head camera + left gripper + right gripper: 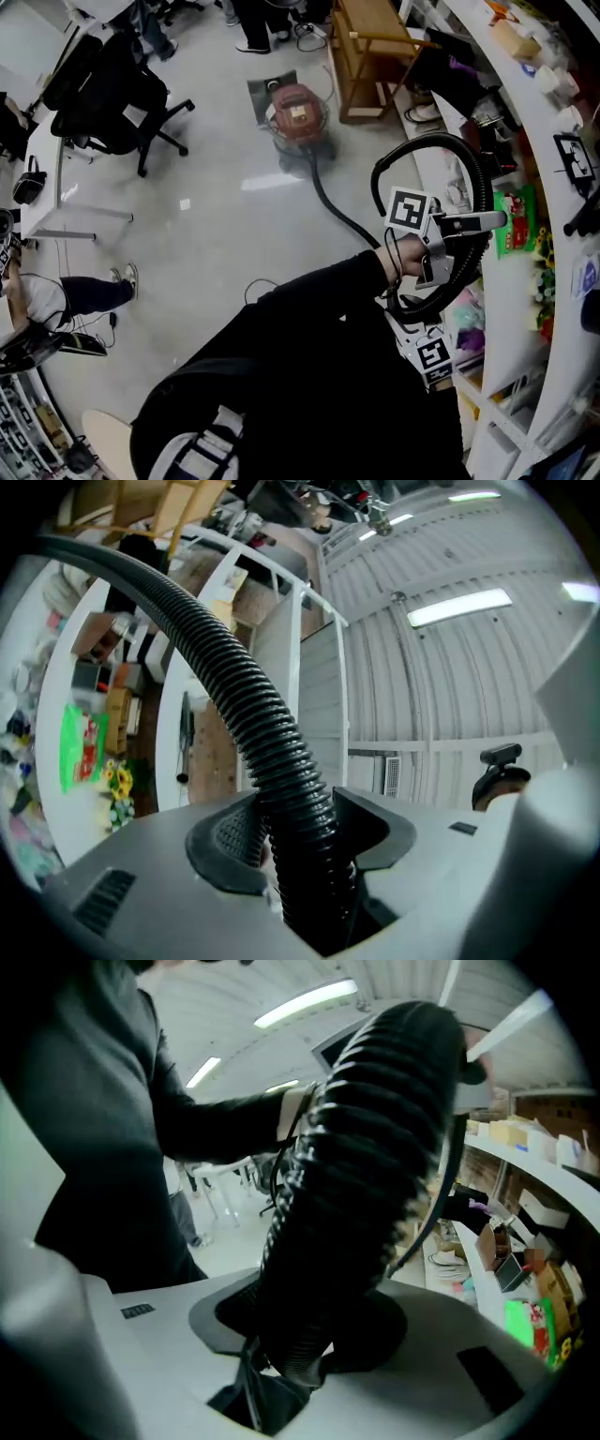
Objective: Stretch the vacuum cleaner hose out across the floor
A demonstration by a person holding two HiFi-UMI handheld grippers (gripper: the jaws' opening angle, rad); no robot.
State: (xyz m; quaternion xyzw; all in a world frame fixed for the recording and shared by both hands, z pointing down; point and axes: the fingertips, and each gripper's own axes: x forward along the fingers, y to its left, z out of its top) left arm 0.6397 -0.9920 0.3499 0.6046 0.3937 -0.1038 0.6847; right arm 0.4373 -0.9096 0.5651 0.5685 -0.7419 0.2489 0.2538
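Two grippers, one hose: our left gripper (300, 841) and right gripper (300, 1330) each have their jaws clamped on the hose (480, 173). It loops in mid-air, likely for drawing away from the vacuum (297, 114) across the floor (216, 216).

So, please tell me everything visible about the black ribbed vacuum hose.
The black ribbed plastic-looking hose runs from the red canister vacuum cleaner over the grey floor, then rises into a tall loop beside the white shelves. Both the left gripper and the right gripper are clamped on it.
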